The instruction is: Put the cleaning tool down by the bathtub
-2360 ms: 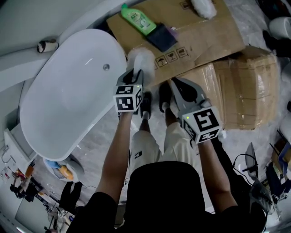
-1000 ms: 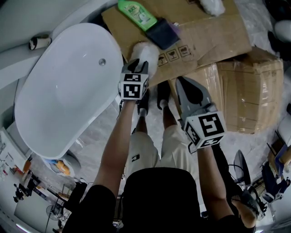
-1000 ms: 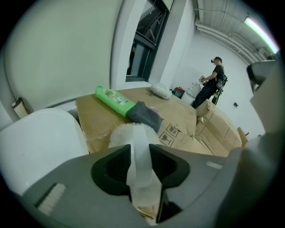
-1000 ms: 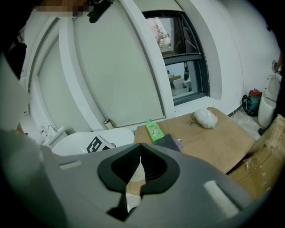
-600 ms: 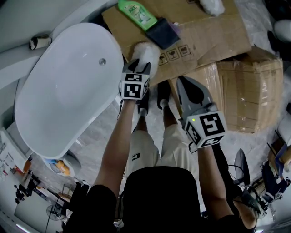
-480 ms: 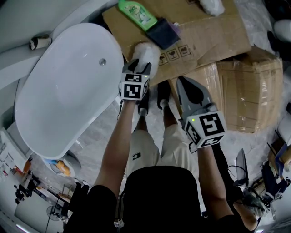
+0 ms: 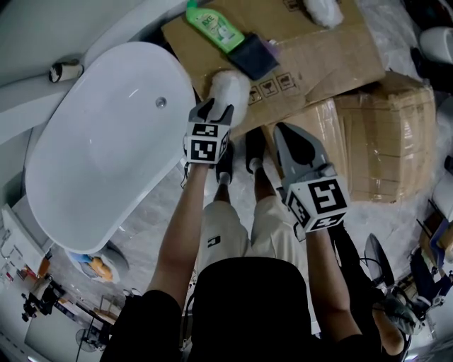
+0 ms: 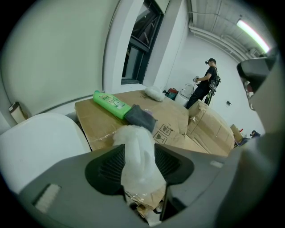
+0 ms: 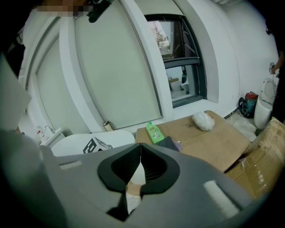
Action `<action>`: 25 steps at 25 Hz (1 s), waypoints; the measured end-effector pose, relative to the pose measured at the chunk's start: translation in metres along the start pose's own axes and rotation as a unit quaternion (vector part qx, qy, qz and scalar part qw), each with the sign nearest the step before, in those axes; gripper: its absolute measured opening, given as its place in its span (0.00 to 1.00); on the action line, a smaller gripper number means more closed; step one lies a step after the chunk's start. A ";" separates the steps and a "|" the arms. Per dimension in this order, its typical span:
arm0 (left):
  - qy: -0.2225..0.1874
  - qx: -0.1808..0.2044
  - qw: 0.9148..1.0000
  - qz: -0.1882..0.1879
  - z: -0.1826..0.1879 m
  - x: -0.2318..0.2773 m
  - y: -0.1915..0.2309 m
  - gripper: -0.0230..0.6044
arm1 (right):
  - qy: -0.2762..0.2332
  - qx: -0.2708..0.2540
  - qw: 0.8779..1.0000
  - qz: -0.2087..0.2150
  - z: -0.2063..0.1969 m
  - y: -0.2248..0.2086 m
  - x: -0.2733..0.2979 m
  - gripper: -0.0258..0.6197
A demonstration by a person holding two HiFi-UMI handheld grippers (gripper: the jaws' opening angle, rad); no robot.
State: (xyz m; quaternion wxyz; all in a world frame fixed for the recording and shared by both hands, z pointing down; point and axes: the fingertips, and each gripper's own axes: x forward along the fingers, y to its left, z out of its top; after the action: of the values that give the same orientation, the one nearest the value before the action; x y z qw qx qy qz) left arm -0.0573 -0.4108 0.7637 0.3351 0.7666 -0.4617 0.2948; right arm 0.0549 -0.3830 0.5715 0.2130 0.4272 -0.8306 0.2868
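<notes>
Opening wide, the left gripper straddles the fluffy white cleaning tool, which lies on cardboard just right of the bathtub; the right gripper is closed, empty.

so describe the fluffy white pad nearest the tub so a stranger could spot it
Beside the white tub lies flat cardboard. On its corner nearest the tub sits the pad, between the opening tongs of the left gripper. Unlike the other white fluff at the cardboard's far edge, it lies close to a dark cloth and green bottle.
</notes>
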 end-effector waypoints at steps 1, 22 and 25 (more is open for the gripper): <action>-0.001 0.001 1.000 -0.001 0.000 -0.004 0.000 0.36 | -0.002 0.000 1.000 -0.002 0.001 0.003 -0.003 0.05; -0.065 0.053 0.995 -0.055 0.023 -0.141 -0.036 0.31 | -0.077 0.015 0.992 -0.094 0.009 0.065 -0.102 0.05; -0.074 0.064 0.993 -0.059 0.027 -0.159 -0.045 0.29 | -0.093 0.013 0.991 -0.099 0.012 0.073 -0.116 0.05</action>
State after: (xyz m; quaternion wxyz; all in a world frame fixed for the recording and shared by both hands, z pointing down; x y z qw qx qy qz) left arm -0.0769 -0.3349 0.6156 0.2670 0.8322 -0.4194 0.2457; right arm 0.0560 -0.2888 0.4719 0.1566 0.5347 -0.7966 0.2345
